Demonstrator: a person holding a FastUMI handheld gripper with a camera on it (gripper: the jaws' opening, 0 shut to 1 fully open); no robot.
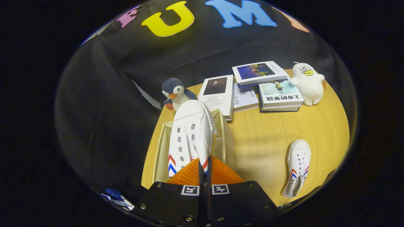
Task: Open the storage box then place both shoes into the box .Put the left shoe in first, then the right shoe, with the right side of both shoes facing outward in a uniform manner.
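White canvas shoe (189, 135) with red and blue chevrons clamped by its heel in the gripper (205, 171), jaws drawn narrow on it, toe pointing away, held above the open cream storage box (161, 148). Second shoe (297, 167) lying on the wooden table (268, 138), well apart from the box. Beyond: plush penguin (175, 91), books (262, 85), white duck plush (307, 82).

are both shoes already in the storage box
No, one shoe is held by the gripper above the box, the other shoe lies on the table.
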